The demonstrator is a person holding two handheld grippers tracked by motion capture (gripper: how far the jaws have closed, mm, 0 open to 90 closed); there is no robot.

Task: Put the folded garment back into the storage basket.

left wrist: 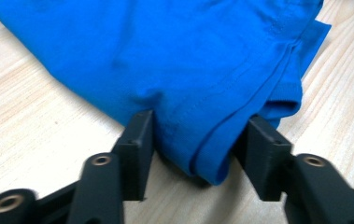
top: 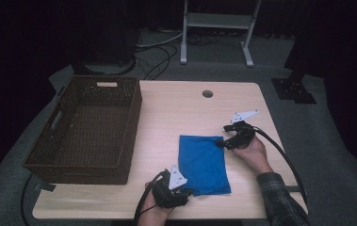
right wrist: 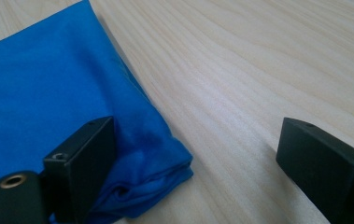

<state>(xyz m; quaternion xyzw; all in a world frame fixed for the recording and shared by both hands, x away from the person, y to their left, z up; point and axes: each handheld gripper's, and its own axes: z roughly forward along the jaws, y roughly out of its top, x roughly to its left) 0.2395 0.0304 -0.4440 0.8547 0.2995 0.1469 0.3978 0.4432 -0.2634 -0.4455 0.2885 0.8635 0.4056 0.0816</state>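
A folded blue cloth (top: 203, 162) (left wrist: 165, 56) (right wrist: 39, 93) lies flat on the wooden table (top: 181, 108), right of centre near the front. My left gripper (top: 188, 190) (left wrist: 198, 140) is at the cloth's near left corner. Its jaws stand partly apart with that folded corner between them, the fabric reaching both inner faces. My right gripper (top: 223, 141) (right wrist: 198, 149) is at the far right corner with its jaws wide apart. One jaw rests at the cloth's edge and the other is over bare wood.
A dark wicker basket (top: 133, 108) stands on the left half of the table, close to the cloth's left side. A round cable hole (top: 207, 93) sits near the far edge. A grey metal stand (top: 216, 21) is on the floor behind.
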